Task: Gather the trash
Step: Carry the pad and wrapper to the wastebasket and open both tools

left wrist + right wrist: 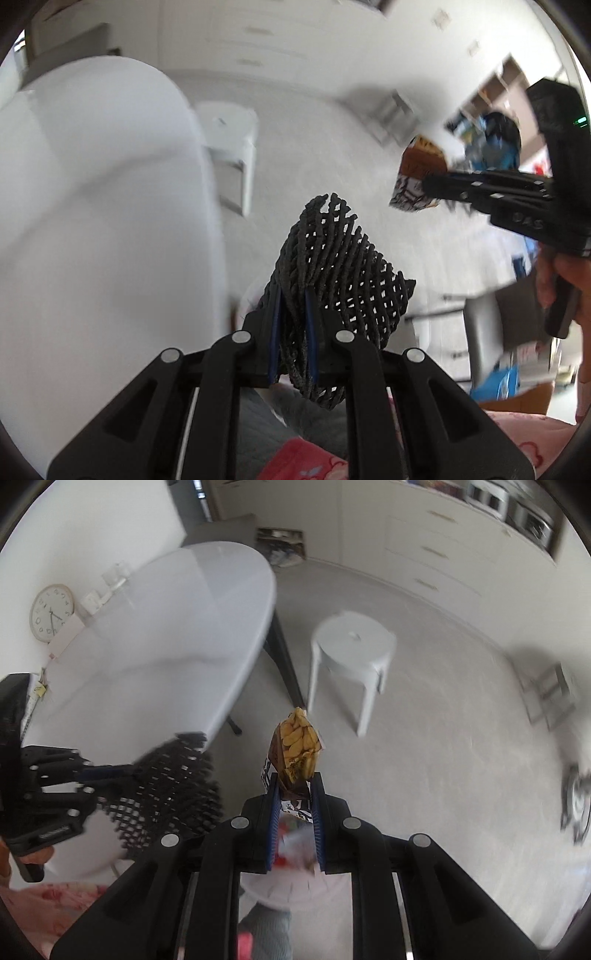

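Observation:
My left gripper is shut on a black foam mesh net, which bulges up and to the right from between its blue pads. In the right wrist view the same net hangs at the lower left, pinched by the left gripper. My right gripper is shut on a crumpled snack wrapper printed with yellow chips. The left wrist view shows that wrapper at the upper right in the right gripper, held by a person's hand. Both grippers are in the air over the floor.
A white oval table stands to the left, with a wall clock leaning at its far side. A white round stool stands on the pale carpet. Something round and white lies under the right gripper. Pink fabric is at the lower right.

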Demonstrator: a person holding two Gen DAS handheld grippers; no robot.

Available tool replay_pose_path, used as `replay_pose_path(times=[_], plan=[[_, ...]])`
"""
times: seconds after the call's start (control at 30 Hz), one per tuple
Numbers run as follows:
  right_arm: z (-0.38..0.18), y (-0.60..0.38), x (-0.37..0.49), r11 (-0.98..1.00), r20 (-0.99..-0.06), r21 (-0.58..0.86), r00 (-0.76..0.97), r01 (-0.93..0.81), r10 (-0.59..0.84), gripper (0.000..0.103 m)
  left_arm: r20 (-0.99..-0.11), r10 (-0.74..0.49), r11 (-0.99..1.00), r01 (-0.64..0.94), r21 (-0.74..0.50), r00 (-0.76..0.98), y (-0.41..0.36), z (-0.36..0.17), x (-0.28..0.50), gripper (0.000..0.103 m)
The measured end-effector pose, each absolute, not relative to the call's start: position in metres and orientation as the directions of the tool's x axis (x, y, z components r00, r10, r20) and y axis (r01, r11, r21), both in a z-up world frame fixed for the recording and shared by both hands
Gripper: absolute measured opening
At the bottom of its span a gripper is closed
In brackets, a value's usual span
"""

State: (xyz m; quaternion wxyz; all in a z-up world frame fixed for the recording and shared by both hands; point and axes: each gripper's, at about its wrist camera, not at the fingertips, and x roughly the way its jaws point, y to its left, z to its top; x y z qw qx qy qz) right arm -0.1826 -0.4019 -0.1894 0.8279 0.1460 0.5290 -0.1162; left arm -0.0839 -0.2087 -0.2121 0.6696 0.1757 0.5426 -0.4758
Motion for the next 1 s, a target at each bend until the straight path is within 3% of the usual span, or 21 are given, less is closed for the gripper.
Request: replay_pose_path(times=[0.3, 0.37, 0.4, 0.43, 0.53, 0.67, 1.0], plan=[[-0.219, -0.418, -0.263, 0.894, -0.917, 0.169, 0.399, 0.414, -0.012, 0.019, -0.967, -0.245, 0.434, 0.883, -0.179, -0.075, -0.274, -0.299, -0.155, 0.013], [-0.222, -0.421, -0.268, 0.888, -0.916, 0.187, 0.401, 0.420, 0.003, 0.019, -0.973, -0.205, 0.445, 0.876, -0.186, -0.102, -0.281, -0.316, -0.155, 0.025], [-0.224, -0.421, -0.270, 0.887, -0.915, 0.192, 0.404, 0.421, 0.007, 0.019, -0.977, -0.186, 0.457, 0.871, -0.180, -0.104, -0.282, -0.322, -0.154, 0.052], [-0.225, -0.423, -0.275, 0.886, -0.914, 0.196, 0.405, 0.419, 0.011, 0.019, -0.980, -0.177, 0.467, 0.869, -0.165, -0.091, -0.285, -0.325, -0.158, 0.066], [-0.229, -0.424, -0.276, 0.887, -0.912, 0.210, 0.409, 0.412, 0.027, 0.019, -0.978, -0.204, 0.470, 0.872, -0.137, -0.043, -0.285, -0.317, -0.162, 0.074], [-0.235, -0.420, -0.270, 0.887, -0.906, 0.244, 0.417, 0.392, 0.064, 0.019, -0.969, -0.248, 0.509, 0.852, -0.125, 0.006, -0.274, -0.292, -0.146, 0.081], [-0.231, -0.405, -0.251, 0.905, -0.897, 0.262, 0.429, 0.334, 0.102, 0.019, -0.949, -0.302, 0.608, 0.785, -0.120, 0.089, -0.243, -0.247, -0.124, 0.082]])
